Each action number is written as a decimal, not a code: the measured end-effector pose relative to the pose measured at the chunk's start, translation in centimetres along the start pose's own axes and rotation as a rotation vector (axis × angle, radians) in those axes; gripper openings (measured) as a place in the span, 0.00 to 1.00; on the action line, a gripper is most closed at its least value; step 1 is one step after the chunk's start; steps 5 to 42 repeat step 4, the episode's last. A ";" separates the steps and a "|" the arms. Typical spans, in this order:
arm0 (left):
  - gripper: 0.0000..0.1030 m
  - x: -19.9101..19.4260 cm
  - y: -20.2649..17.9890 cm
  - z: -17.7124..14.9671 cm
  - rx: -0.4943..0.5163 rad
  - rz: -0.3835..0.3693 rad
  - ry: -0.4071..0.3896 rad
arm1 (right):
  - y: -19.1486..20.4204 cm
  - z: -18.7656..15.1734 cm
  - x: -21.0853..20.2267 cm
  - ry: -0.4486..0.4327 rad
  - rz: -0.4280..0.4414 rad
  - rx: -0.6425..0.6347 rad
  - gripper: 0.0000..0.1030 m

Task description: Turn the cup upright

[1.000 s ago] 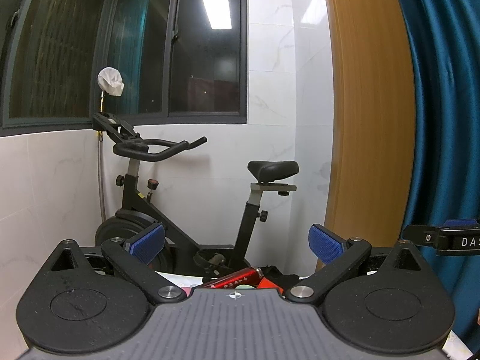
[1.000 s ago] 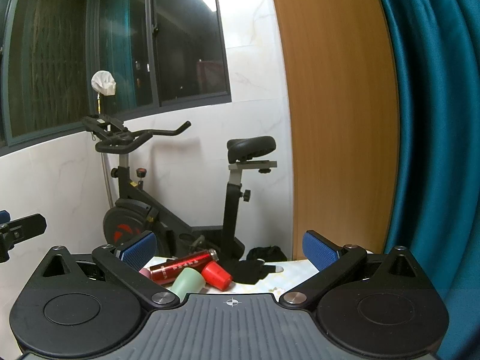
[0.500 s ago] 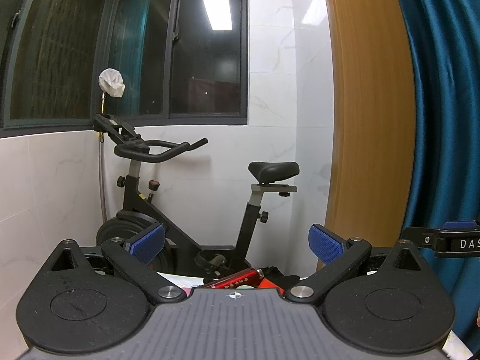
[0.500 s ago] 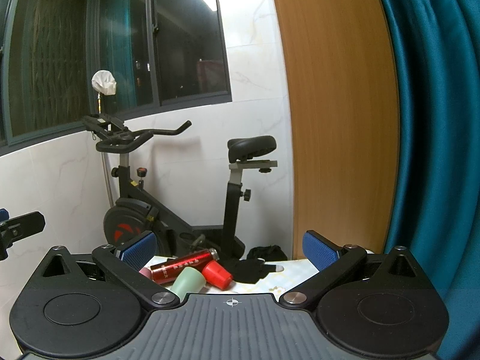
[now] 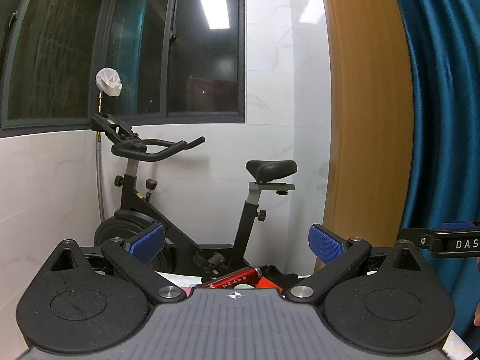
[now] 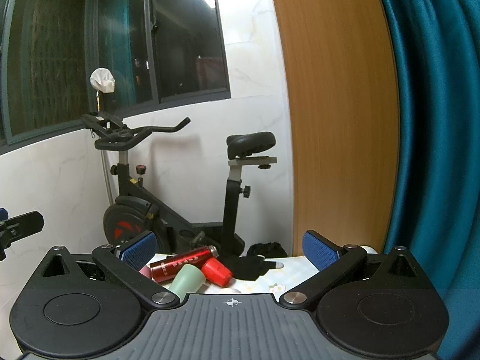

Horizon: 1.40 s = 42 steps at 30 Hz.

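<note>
In the right wrist view a pale green cup (image 6: 187, 279) and a red cup (image 6: 216, 272) lie on their sides on a table (image 6: 297, 273), beside a red cylindrical bottle (image 6: 183, 263) that also lies flat. A pink cup (image 6: 145, 271) peeks out behind the left finger. My right gripper (image 6: 231, 249) is open and empty, held above and short of the cups. My left gripper (image 5: 237, 244) is open and empty. In the left wrist view only the bottle (image 5: 232, 277) and slivers of the green cup (image 5: 242, 286) and red cup (image 5: 268, 283) show over the gripper body.
A black glove (image 6: 255, 265) lies on the table right of the red cup. An exercise bike (image 6: 180, 186) stands behind the table against the tiled wall. A wooden panel (image 6: 339, 120) and a teal curtain (image 6: 435, 120) are at the right.
</note>
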<state>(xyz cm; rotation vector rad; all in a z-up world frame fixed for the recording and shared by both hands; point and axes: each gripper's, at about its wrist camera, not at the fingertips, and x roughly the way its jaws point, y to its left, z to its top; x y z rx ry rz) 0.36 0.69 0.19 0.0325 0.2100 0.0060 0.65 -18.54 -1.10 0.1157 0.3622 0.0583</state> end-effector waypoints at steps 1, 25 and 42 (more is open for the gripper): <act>1.00 0.0 0.0 0.0 -0.001 -0.001 0.001 | 0.0 0.1 0.0 0.002 0.000 0.000 1.00; 1.00 0.2 0.2 0.0 -0.007 -0.004 0.007 | -0.1 0.0 0.1 0.006 0.001 0.002 1.00; 1.00 0.2 0.2 0.0 -0.007 -0.004 0.007 | -0.1 0.0 0.1 0.006 0.001 0.002 1.00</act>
